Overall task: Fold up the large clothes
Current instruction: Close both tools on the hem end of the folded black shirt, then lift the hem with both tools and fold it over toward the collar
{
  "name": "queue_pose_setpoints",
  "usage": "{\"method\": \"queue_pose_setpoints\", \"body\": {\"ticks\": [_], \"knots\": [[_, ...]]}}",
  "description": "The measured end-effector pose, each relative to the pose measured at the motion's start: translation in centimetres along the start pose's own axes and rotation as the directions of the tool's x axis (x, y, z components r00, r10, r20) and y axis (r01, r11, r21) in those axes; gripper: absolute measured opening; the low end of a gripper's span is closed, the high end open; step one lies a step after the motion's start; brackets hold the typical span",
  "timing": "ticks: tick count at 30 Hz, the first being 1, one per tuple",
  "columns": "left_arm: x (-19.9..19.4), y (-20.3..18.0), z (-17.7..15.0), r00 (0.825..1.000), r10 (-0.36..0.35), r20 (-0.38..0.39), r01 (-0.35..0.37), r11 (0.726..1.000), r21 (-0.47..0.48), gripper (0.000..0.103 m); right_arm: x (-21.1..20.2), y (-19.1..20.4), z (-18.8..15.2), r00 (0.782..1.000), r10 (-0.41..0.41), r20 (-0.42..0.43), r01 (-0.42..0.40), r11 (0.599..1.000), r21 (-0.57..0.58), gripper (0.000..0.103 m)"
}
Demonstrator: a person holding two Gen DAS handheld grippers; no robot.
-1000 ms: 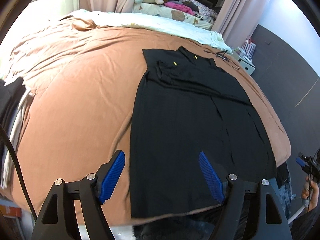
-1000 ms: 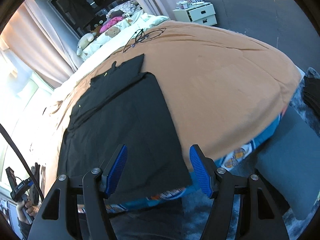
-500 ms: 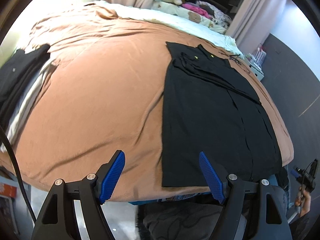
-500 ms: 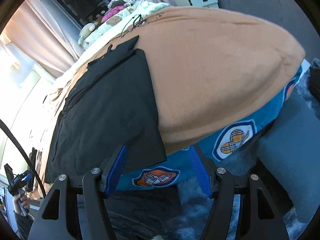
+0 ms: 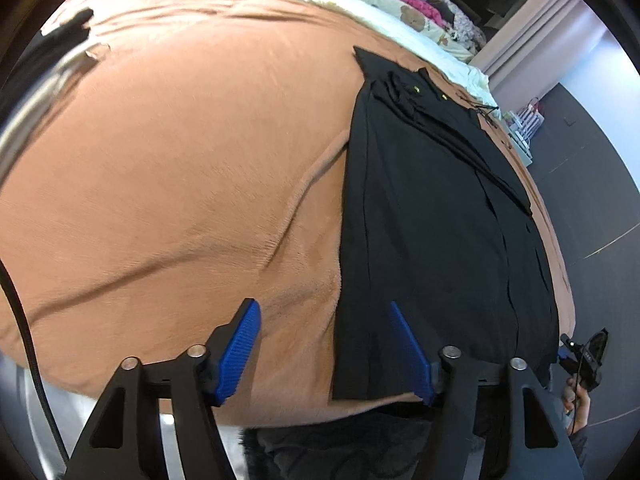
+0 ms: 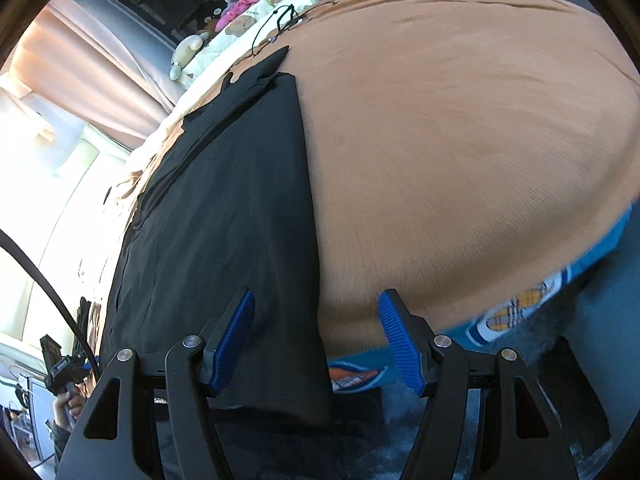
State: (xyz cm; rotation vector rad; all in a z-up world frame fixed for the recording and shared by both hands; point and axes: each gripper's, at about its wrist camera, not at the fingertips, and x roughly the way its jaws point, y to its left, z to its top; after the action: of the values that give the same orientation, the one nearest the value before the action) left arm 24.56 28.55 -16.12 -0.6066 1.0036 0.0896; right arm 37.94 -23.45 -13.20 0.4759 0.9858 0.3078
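- Both jaw pairs spread, pinching nothing: left gripper (image 5: 326,346) straddling the near-left hem corner, having just narrowed somewhat; right gripper (image 6: 316,338) straddling the near-right corner.
- Brown bedspread (image 5: 168,168) across the bed; black garment (image 5: 432,232) flat and lengthwise on it, near hem at the bed's edge, right corner drooping over the edge.
- Risk: blanket pile pinched with the hem, dragging the cover up; likely if pads bite too deep.
- Risk: only the top layer caught, so the fold skews.
- Left view only: dark clothes stack (image 5: 60,40) at far left.
- Right view only: patterned blue sheet (image 6: 516,312) under the bedspread, black cable (image 6: 280,20) beyond the collar.
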Motion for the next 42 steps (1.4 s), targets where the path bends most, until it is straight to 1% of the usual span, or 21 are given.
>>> {"method": "queue_pose_setpoints", "body": {"ticks": [2,3,5,9,11,14,15,16,17,19,23,27,28,30,32,33,34,35,36,38,42], "knots": [[1.2,0.1,0.1,1.000,-0.025,-0.019,0.025,1.000,-0.015,0.063,0.5,0.3,0.4,1.000,-0.004,0.003,0.004,1.000,-0.009,0.065],[1.7,0.0,0.2,0.999,-0.031,-0.028,0.030,0.999,-0.017,0.062,0.4,0.6,0.8,1.000,0.012,0.022,-0.011,0.999,-0.031,0.065],[2.6,-0.3,0.3,0.999,-0.027,-0.038,0.027,1.000,-0.006,0.062,0.8,0.5,1.3,0.999,0.043,-0.002,-0.043,0.998,-0.036,0.065],[2.9,-0.5,0.5,0.997,-0.065,-0.040,0.065,0.998,-0.020,0.061,1.7,1.1,2.3,0.999,0.002,-0.044,-0.006,0.996,-0.089,0.065],[3.0,-0.3,0.5,0.997,-0.068,-0.044,0.067,0.997,-0.028,0.059,1.9,1.2,2.6,0.999,0.014,-0.045,-0.018,0.997,-0.080,0.065],[3.1,0.5,0.5,0.995,-0.092,-0.044,0.089,0.993,-0.076,0.049,2.1,0.9,2.4,0.996,0.067,-0.051,-0.070,0.996,-0.047,0.065],[3.2,0.5,0.5,0.993,-0.105,-0.050,0.101,0.991,-0.086,0.042,2.0,0.7,2.0,0.993,0.101,-0.056,-0.103,0.994,-0.038,0.065],[3.3,0.5,0.3,0.991,-0.118,-0.062,0.112,0.990,-0.091,0.039,1.9,0.4,1.5,0.989,0.133,-0.063,-0.135,0.990,-0.028,0.064],[3.2,0.5,0.1,0.990,-0.124,-0.070,0.118,0.989,-0.086,0.039,1.8,0.2,0.8,0.983,0.169,-0.073,-0.171,0.985,-0.021,0.063],[3.0,0.5,-0.4,0.986,-0.143,-0.083,0.137,0.988,-0.072,0.039,1.8,-0.1,0.0,0.975,0.208,-0.083,-0.208,0.978,0.000,0.063],[2.7,1.1,-0.3,0.973,-0.211,-0.090,0.201,0.973,-0.112,0.039,1.8,-1.2,-1.4,0.944,0.324,-0.062,-0.320,0.945,0.066,0.063],[3.6,1.3,0.3,0.966,-0.245,-0.079,0.233,0.963,-0.139,0.037,2.6,-1.8,-1.8,0.938,0.345,-0.017,-0.341,0.933,0.117,0.063],[4.0,1.2,0.5,0.962,-0.261,-0.079,0.247,0.958,-0.148,0.037,2.4,-2.1,-1.8,0.936,0.353,-0.007,-0.349,0.929,0.124,0.061],[4.7,0.8,0.9,0.962,-0.261,-0.079,0.247,0.957,-0.152,0.033,2.4,-2.1,-1.9,0.941,0.338,0.004,-0.335,0.931,0.144,0.046],[5.0,0.5,1.2,0.962,-0.259,-0.082,0.246,0.958,-0.146,0.032,2.5,-1.8,-2.3,0.952,0.307,-0.003,-0.303,0.941,0.151,0.037],[5.0,0.3,1.2,0.963,-0.256,-0.085,0.243,0.960,-0.142,0.030,2.5,-1.6,-2.4,0.958,0.287,-0.009,-0.283,0.948,0.146,0.032],[4.9,0.3,1.2,0.965,-0.248,-0.089,0.235,0.963,-0.135,0.025,2.3,-1.5,-2.6,0.961,0.277,-0.012,-0.273,0.952,0.137,0.030],[4.8,0.4,1.1,0.965,-0.244,-0.094,0.231,0.964,-0.132,0.023,2.1,-1.2,-2.8,0.964,0.264,-0.013,-0.261,0.957,0.131,0.024],[4.8,0.5,0.9,0.964,-0.247,-0.099,0.233,0.963,-0.134,0.019,2.1,-1.2,-3.0,0.968,0.251,-0.016,-0.247,0.960,0.128,0.015],[4.6,0.7,0.5,0.963,-0.248,-0.108,0.234,0.964,-0.127,0.015,1.7,-1.2,-3.4,0.972,0.235,-0.013,-0.232,0.965,0.126,0.006],[4.1,0.6,0.1,0.962,-0.254,-0.101,0.243,0.964,-0.111,0.005,-0.8,-0.1,-3.2,0.963,0.269,0.030,-0.270,0.955,0.119,0.002]]}}
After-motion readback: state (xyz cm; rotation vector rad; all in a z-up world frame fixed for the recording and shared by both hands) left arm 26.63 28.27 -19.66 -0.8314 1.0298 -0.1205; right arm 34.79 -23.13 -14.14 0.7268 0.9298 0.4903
